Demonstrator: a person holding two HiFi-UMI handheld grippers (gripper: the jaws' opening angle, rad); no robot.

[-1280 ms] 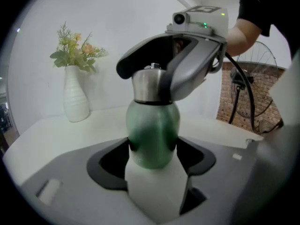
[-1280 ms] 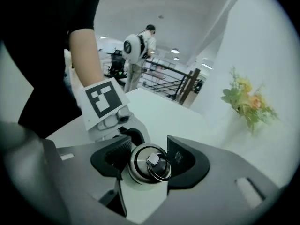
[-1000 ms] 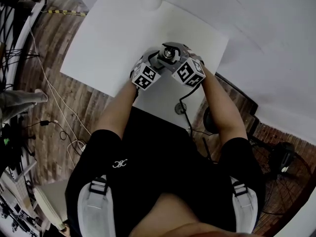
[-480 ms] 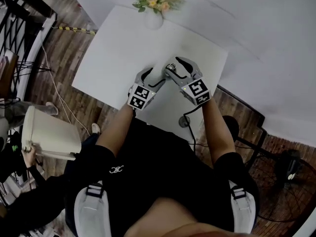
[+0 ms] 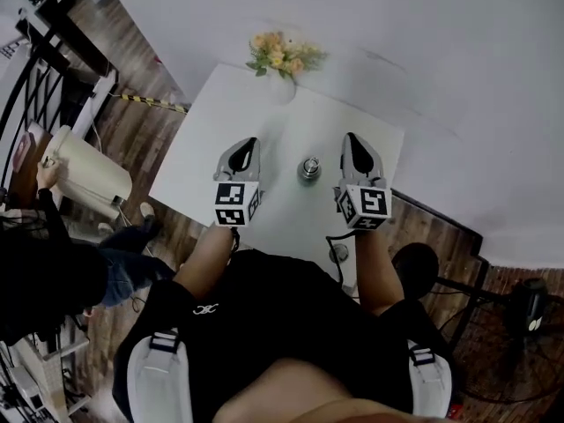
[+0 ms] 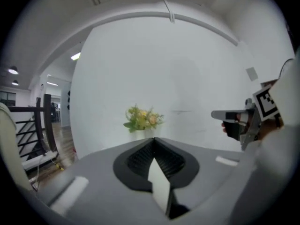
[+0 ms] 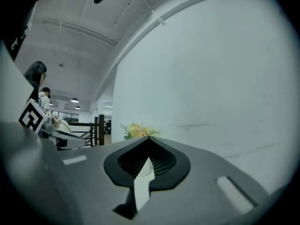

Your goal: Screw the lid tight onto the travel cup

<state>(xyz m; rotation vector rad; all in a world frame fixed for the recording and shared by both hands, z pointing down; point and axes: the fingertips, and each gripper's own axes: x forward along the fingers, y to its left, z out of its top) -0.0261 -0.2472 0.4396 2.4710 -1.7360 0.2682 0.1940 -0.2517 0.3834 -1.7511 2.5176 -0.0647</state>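
The travel cup, a small metal cup with its lid on top, stands upright on the white table between my two grippers. My left gripper hovers to its left, shut and holding nothing. My right gripper is to the cup's right, also shut and empty. Neither gripper touches the cup. In the left gripper view the jaws meet in a point and the right gripper shows at the right edge. The right gripper view shows its jaws closed, aimed at the wall; the cup is out of both gripper views.
A vase of yellow flowers stands at the table's far edge against the white wall. A person at the left carries a pale bin. A black railing runs along the left. A cable and a stand lie by the table's near edge.
Both grippers have let go of the cup, pulled apart to either side of it and closed. The head view has lifted, showing more of the table and wall. The person with the bin moved further away.
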